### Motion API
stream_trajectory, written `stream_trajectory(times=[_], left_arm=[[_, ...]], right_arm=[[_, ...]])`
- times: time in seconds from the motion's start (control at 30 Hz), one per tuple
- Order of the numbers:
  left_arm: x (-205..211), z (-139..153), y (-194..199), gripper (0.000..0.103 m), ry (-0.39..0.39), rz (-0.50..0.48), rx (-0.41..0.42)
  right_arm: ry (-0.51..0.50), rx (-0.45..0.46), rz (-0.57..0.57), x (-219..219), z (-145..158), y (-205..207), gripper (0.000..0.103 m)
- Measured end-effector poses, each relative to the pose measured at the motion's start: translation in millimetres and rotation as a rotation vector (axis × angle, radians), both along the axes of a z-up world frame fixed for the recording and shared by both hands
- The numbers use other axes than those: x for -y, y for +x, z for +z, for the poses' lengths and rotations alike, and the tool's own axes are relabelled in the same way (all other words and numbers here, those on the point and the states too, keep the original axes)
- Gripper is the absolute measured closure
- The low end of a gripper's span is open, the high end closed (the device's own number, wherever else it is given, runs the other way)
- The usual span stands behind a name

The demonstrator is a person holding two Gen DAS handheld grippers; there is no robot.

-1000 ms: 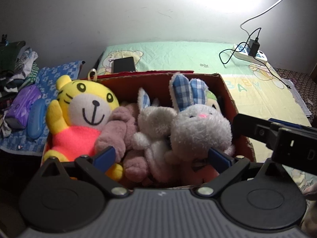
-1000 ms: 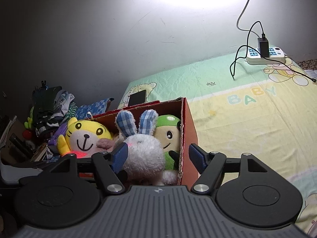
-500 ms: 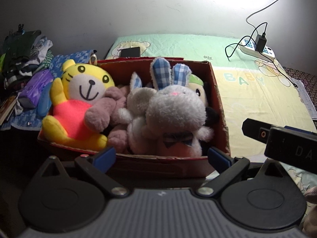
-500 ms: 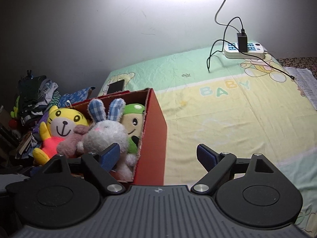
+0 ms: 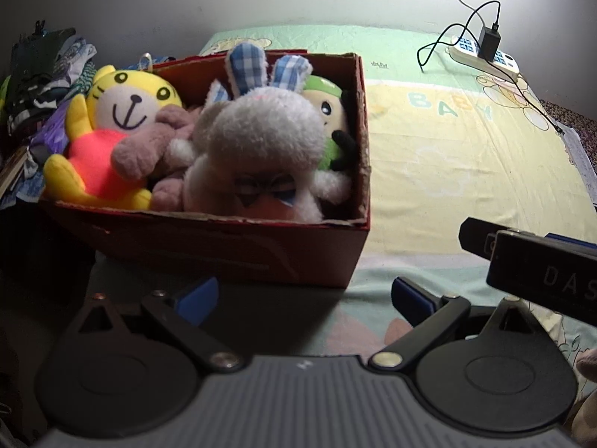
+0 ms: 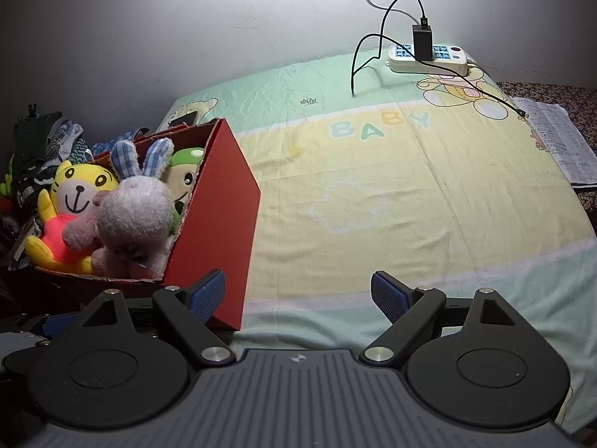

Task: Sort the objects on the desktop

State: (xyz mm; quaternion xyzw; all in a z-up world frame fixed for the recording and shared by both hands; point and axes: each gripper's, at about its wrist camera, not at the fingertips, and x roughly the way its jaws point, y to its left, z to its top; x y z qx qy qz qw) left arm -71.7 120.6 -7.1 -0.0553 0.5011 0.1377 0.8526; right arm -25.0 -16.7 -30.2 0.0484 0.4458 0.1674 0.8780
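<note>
My left gripper point(image 5: 304, 296) and right gripper point(image 6: 298, 291) both stand wide with nothing between the blue pads. The red cardboard box point(image 5: 231, 254) sits at the left edge of the pastel sheet point(image 6: 410, 194), packed with plush toys: a yellow tiger point(image 5: 123, 112) at the left, a pinkish-brown toy point(image 5: 145, 145) beside it, a white rabbit with checked ears point(image 5: 261, 134) in front, and a green-capped doll point(image 5: 328, 104) against the right wall. No toy lies loose on the sheet in either view, so I judge the sorting at or near its end. The next move calls for finding any stray item; the power strip point(image 6: 429, 56) and papers point(image 6: 556, 138) look like fixtures.
</note>
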Motion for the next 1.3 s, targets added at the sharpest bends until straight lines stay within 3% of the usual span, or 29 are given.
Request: stream_trajectory(times=[0.3, 0.67, 0.93, 1.3], left_arm=[[19.6, -27.1, 12.0, 0.003, -0.060, -0.058, -0.097], [45.1, -41.5, 22.3, 0.003, -0.063, -0.124, -0.139], [38.8, -47.1, 22.2, 0.003, -0.062, -0.078, -0.158], [10.2, -51.7, 2.4, 0.003, -0.050, 0.046, -0.161]], right_arm=[[-0.087, -0.048, -0.072, 21.2, -10.9, 8.9, 0.012], [-0.181, -0.103, -0.135, 41.9, -28.9, 12.2, 0.012], [-0.220, -0.110, -0.125, 40.8, -35.8, 12.5, 0.012], [-0.251, -0.078, -0.010, 9.0, -39.6, 7.2, 0.012]])
